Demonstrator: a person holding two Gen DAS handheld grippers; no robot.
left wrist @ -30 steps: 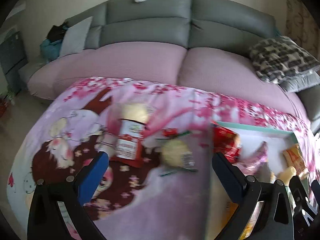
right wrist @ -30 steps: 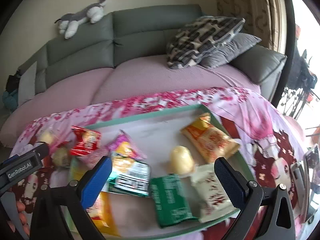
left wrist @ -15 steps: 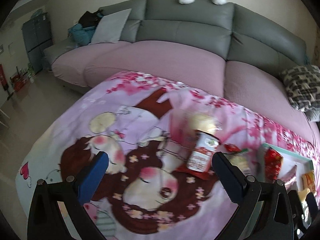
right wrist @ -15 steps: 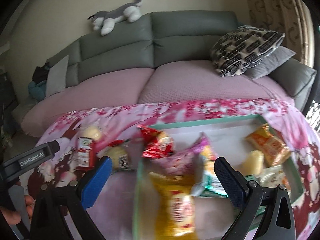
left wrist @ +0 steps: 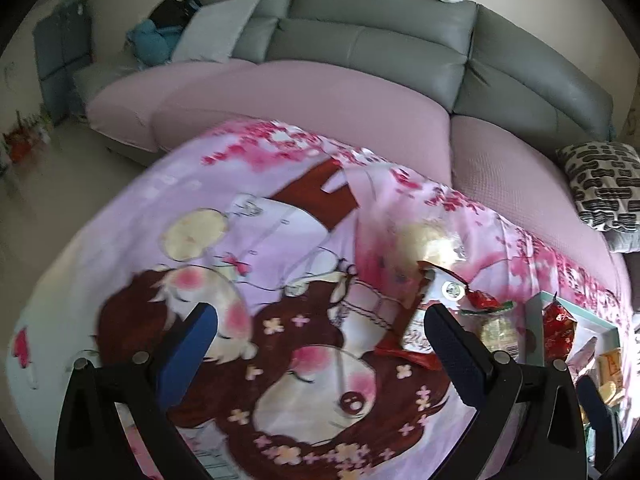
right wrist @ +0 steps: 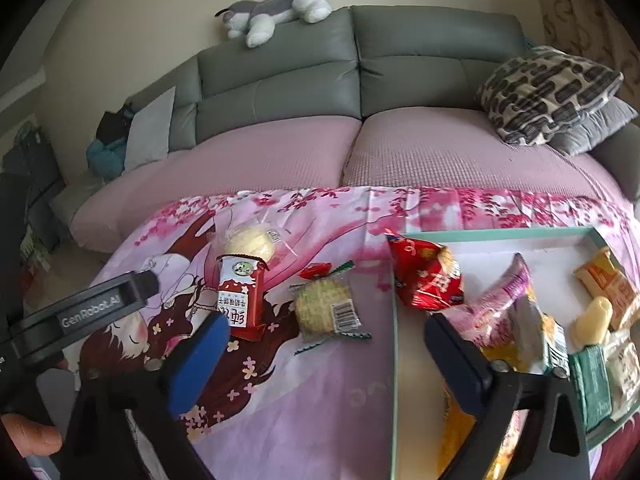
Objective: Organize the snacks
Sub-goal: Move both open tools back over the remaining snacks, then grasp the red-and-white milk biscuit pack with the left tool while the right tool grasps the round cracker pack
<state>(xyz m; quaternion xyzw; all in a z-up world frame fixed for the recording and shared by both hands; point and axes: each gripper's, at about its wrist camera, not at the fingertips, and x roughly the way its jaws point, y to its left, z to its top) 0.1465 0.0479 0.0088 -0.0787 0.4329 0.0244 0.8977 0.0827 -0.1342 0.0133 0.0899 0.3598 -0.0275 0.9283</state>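
Both our tongs, left [left wrist: 320, 344] and right [right wrist: 326, 346], were spread, the right's jaws just narrowing on nothing. A red carton [right wrist: 239, 296] and wrapped cake [right wrist: 326, 307] lay between us and the sofa [right wrist: 280, 160]

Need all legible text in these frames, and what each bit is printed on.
"GenRobot.AI": on the black body of the left gripper, seen from the right wrist view.
Large white Chinese characters on the red and white snack box: visible, too blurred to transcribe.
Barcode on the clear-wrapped round cake: digits too small.
Print on the red snack bag and the tray packets: unreadable.
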